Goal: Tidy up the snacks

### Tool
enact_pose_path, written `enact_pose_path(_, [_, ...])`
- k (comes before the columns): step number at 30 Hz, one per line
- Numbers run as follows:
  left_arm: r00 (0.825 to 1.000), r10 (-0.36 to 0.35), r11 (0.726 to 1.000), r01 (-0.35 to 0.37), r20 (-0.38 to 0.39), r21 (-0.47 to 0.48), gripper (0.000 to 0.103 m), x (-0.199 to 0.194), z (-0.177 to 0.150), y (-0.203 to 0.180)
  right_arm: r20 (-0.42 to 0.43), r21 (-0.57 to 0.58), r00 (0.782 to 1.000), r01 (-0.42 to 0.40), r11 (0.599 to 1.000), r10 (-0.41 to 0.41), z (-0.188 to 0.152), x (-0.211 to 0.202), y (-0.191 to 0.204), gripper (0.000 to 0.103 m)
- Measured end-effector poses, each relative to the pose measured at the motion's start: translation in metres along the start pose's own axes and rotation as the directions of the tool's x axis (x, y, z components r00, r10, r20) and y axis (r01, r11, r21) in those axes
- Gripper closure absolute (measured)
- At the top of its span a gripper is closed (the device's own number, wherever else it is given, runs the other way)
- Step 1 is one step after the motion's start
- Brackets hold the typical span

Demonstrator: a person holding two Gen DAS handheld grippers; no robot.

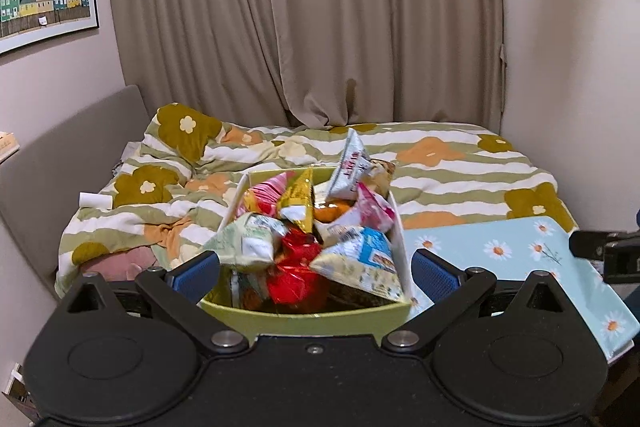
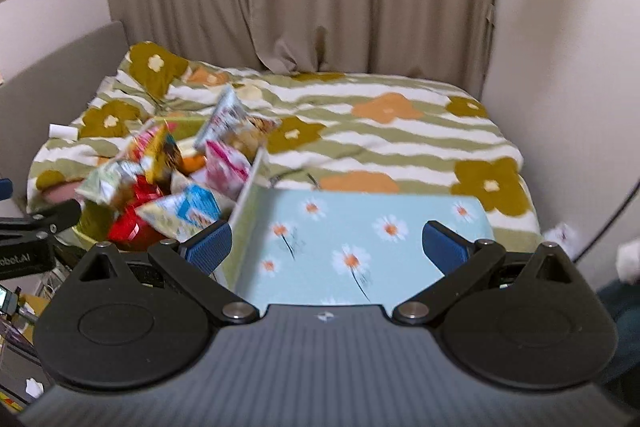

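Note:
A green box [image 1: 304, 315] heaped with several bright snack packets [image 1: 292, 227] sits just ahead of me, in front of the bed. Its pale blue daisy-print lid [image 1: 500, 251] lies folded out flat to the right. My left gripper [image 1: 316, 275] is open, its blue pads on either side of the box's near end. In the right wrist view, my right gripper [image 2: 327, 247] is open over the near part of the lid [image 2: 360, 227], nothing pinched. The snack packets [image 2: 168, 179] show blurred to its left.
A bed with a green, white and orange flowered duvet [image 1: 460, 167] fills the space behind the box. Beige curtains [image 1: 320, 27] hang at the back and a grey headboard [image 1: 60, 167] runs along the left. A small white roll [image 1: 94, 201] lies on the duvet's left edge.

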State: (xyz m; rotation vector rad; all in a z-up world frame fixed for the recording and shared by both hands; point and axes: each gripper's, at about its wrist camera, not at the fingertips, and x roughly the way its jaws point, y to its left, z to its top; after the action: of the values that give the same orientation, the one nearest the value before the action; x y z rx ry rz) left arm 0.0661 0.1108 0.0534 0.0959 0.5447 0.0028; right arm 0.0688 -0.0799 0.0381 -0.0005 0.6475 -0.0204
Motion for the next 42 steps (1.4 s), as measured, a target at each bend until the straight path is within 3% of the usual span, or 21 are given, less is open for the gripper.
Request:
enact_pose_path(12, [1.000,-0.013,0.999,0.014,-0.021,0.037,0.000,-0.017,-0.025,-0.012,-0.041,0.038,0.999,0.014,0.999,-0.013,-0.038,-0.014,-0.012,0.000])
enact_pose_path(42, [0.999,-0.023,0.998,0.025,-0.034,0.057,0.000,-0.016,-0.027,-0.012,-0.051,0.066,0.998,0.030,0.997,-0.027,-0.042,-0.013,-0.011,0.000])
